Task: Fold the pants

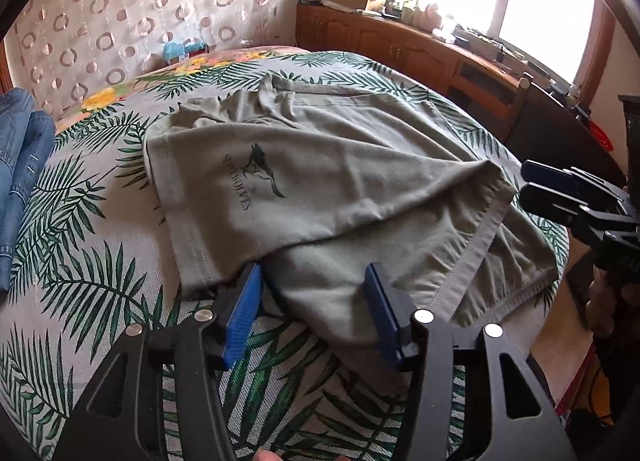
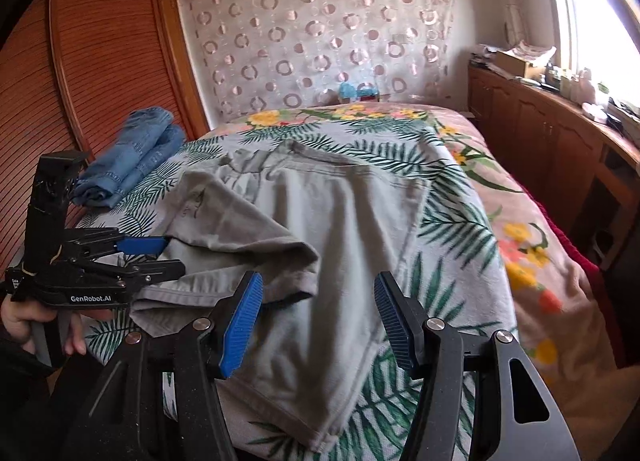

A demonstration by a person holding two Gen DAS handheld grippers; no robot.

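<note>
Grey-green pants (image 1: 320,181) with a dark printed logo lie on the palm-leaf bedspread (image 1: 80,261), one leg partly folded over the other. They also show in the right wrist view (image 2: 320,221). My left gripper (image 1: 314,273) is open at the near hem of the pants, its blue pads on either side of the cloth edge; it also shows at the left of the right wrist view (image 2: 170,255). My right gripper (image 2: 318,285) is open just above the folded-over leg end and holds nothing. It shows at the right edge of the left wrist view (image 1: 524,183).
Folded blue jeans (image 2: 136,157) lie at the bed's far left, next to a wooden slatted wardrobe (image 2: 100,61). A wooden sideboard (image 2: 560,133) with clutter runs under the bright window on the right. A patterned curtain (image 2: 320,41) hangs behind the bed.
</note>
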